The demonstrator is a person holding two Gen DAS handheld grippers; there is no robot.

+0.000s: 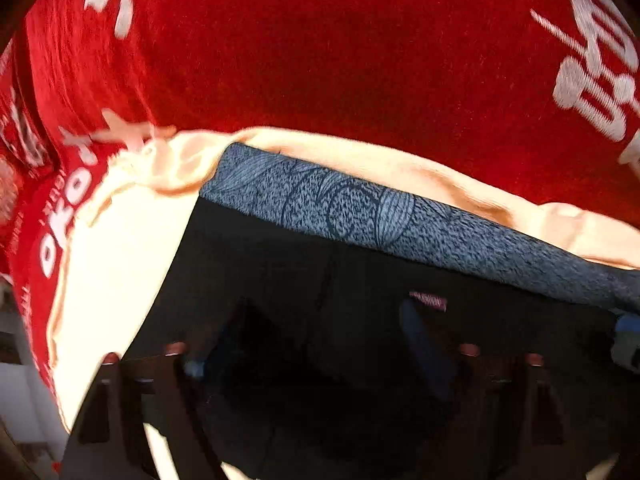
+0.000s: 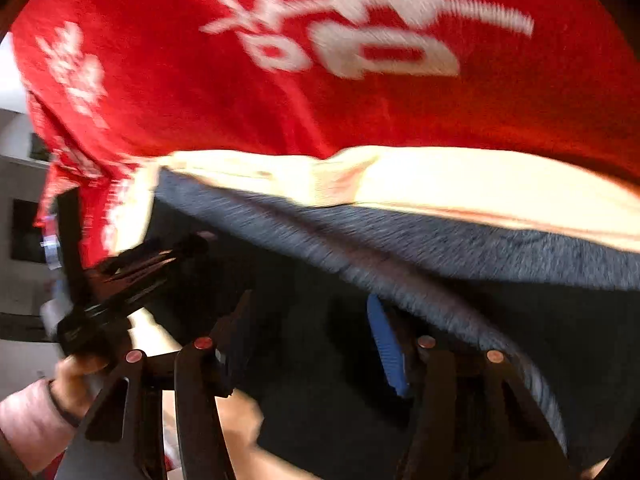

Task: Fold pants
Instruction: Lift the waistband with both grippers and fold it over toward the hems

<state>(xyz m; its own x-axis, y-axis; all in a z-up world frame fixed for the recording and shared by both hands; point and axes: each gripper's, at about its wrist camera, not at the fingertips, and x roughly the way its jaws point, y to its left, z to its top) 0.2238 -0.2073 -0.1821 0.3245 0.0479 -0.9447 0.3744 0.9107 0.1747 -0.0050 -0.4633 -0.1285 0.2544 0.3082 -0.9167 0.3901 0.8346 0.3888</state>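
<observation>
Pointing steeply down, the left gripper (image 1: 320, 340) hangs over the pants (image 1: 304, 280), a dark garment with a grey patterned waistband (image 1: 360, 208). Its jaws stand wide apart; no cloth is pinched between them. The dark body of the pants fills the gap between the two fingers, and the waistband runs across the view just beyond the fingertips, slanting down toward the right. A cream cloth (image 1: 120, 240) lies under the pants, showing to the left of them and along the far edge of the waistband. A red cloth with white lettering (image 1: 320, 40) covers the surface beyond that.

In the right wrist view, the left gripper (image 2: 172, 252) appears at the left edge, held by a hand (image 2: 76, 376) with a pink sleeve (image 2: 28, 420), its fingertips over the left end of the pants (image 2: 520, 340).

The right gripper (image 2: 308, 336) also points steeply down, with its jaws partly apart. The dark fabric of the pants lies in the gap between the fingers, but the pads do not press on it. One pad is blue (image 2: 386, 344). The waistband (image 2: 400, 240), blurred here, crosses just beyond the fingertips and curves down past the right finger. The cream cloth (image 2: 440, 184) borders it on the far side, and the red cloth with white lettering (image 2: 200, 100) lies beyond.
</observation>
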